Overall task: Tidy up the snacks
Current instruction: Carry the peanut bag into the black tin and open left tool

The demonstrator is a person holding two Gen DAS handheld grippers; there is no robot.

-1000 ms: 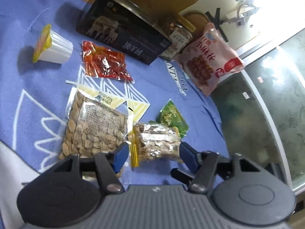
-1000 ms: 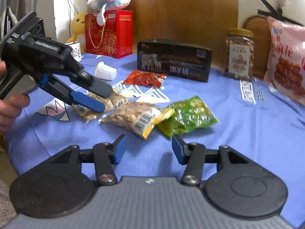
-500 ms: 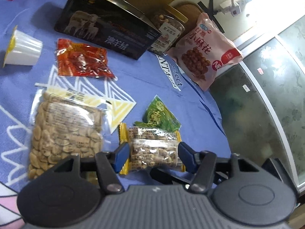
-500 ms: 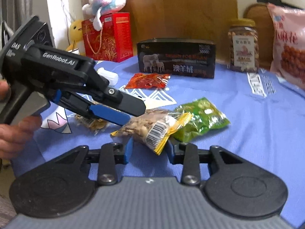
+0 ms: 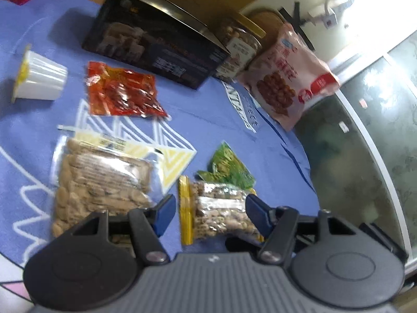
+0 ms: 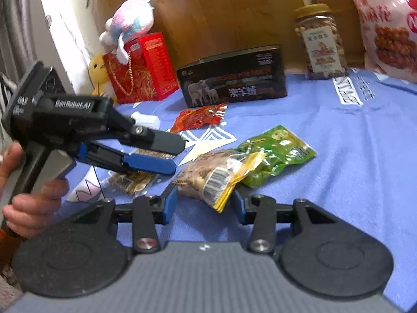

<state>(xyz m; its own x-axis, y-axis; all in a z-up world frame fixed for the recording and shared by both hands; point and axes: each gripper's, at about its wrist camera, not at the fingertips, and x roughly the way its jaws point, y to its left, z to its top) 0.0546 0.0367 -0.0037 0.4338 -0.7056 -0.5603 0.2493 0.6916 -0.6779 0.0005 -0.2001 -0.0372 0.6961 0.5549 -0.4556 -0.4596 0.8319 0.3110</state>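
Observation:
A yellow-edged bag of peanuts lies on the blue cloth. My right gripper has its jaws on either side of the bag's near end, close to it. In the left wrist view the same bag sits between the wide-open fingers of my left gripper, which hovers above it. From the right wrist view the left gripper is to the left, above a clear bag of seeds. A green packet lies partly under the peanut bag.
Further back lie a red snack packet, a white cup on its side, a black box, a nut jar and a pink snack bag. A red gift bag with plush toys stands at the back left.
My right gripper moved forward and its jaws narrowed around the peanut bag's end. My left gripper drifted right over the bag and stayed open.

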